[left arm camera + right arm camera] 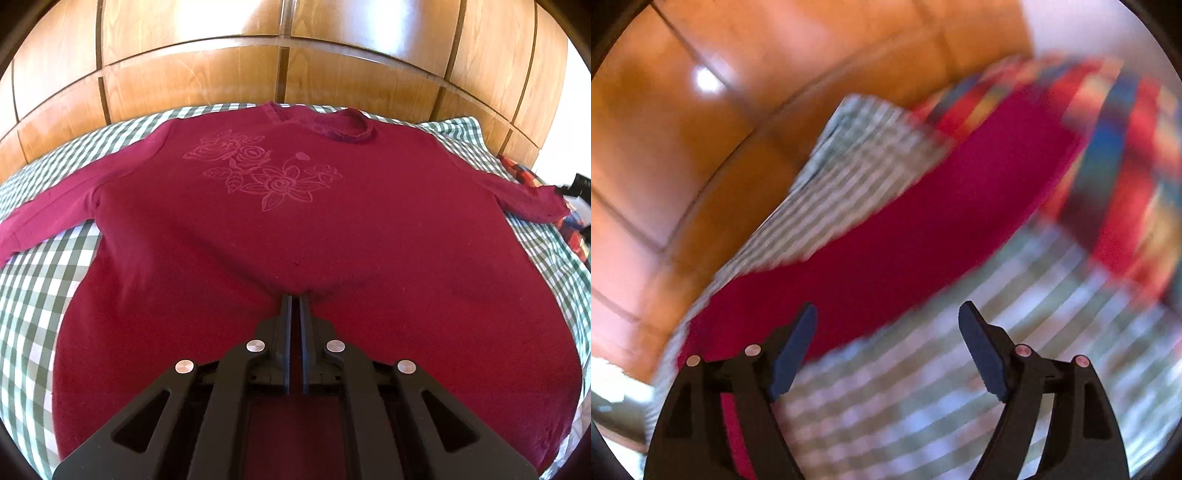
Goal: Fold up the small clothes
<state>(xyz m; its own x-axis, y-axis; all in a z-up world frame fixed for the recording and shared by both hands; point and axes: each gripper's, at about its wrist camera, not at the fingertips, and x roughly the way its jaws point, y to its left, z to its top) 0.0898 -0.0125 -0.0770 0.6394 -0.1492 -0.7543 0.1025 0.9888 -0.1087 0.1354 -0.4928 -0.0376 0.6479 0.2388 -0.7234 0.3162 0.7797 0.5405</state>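
Left gripper point(294, 297) clenched, pinching the soft, floppy maroon long-sleeved top point(295, 206) mid-body; right gripper point(888, 314) released, its sleeve point(886, 254) the likely hold

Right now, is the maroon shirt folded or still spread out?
Spread out. The maroon shirt lies flat, front up, on the checked cloth, both sleeves out sideways. The left tongs are shut on its body fabric.

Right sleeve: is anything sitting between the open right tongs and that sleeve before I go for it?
Nothing visible does. The right tongs hang open above the checked cloth, and the sleeve of the maroon top lies bare just ahead. The colourful fabric lies beyond the cuff. The view is motion-blurred.
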